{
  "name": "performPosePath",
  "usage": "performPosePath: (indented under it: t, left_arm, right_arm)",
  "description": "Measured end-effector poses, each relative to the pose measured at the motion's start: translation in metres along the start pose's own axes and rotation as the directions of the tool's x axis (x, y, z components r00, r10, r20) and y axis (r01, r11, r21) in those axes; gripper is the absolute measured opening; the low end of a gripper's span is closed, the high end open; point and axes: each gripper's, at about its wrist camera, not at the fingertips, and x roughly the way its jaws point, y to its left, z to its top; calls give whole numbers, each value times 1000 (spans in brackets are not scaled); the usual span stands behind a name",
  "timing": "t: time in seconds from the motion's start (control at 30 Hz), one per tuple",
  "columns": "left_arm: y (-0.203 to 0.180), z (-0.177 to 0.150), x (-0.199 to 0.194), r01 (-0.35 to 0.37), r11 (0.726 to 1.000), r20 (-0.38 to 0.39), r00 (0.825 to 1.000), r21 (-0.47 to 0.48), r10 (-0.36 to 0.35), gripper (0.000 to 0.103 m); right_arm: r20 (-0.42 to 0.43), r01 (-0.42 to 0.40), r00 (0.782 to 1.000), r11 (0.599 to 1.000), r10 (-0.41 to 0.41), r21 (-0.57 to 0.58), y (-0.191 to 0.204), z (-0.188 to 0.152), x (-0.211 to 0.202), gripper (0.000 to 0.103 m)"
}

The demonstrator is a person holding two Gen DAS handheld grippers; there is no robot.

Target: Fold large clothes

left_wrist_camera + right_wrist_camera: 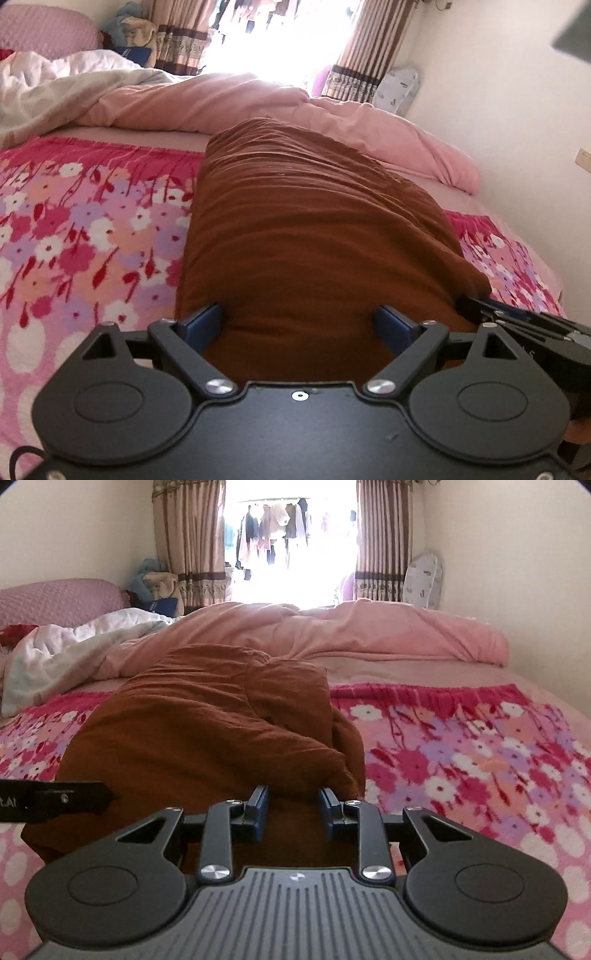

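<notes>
A brown garment lies folded into a long thick bundle on the floral bedspread, running away from me. My left gripper is open wide, its blue fingers straddling the garment's near end. My right gripper is partly open at the garment's near right edge, with brown cloth between the blue fingers; the fingertips are hidden by cloth. The right gripper's tip shows at the garment's right edge in the left wrist view. The left gripper's side shows at the left in the right wrist view.
A pink duvet is heaped across the far side of the bed, with a white quilt and pink pillow at the far left. Curtains and a bright window lie beyond. A wall runs along the right.
</notes>
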Motion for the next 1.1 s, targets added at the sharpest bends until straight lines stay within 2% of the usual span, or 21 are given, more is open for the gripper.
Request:
performPosePath:
  t: [0.17,0.33,0.57,0.77,0.9,1.1]
  left_arm:
    - [4,13,-11,16,1000,3,1000,-22,-15,90]
    - [-1,55,-12,6,1000,66,998,21,-7,89]
    - [0,100,28,-24,998,53,998,53,21,89]
    - [7,98,69,-15,999,-38,999,32,16,90]
    - [17,91,88,-26,1000,-52,998,11,27,99]
    - [19,92,96,-28,1000,-68,997,-5,28,101]
  right_arm:
    - [-2,-8,1000,1000,8,14,2,1,-4,32]
    - [35,-47,998,998,46,36,-4,28,-15,33]
    - [73,-53,996,998,52,25,-2,76,7,33]
    - [-11,-58,998,998,58,19,4,81,56,33]
    - [-83,-38,996,999,39,20,5,69,88,32]
    - [-103,-26,994,1000,27,8,6,56,105,31]
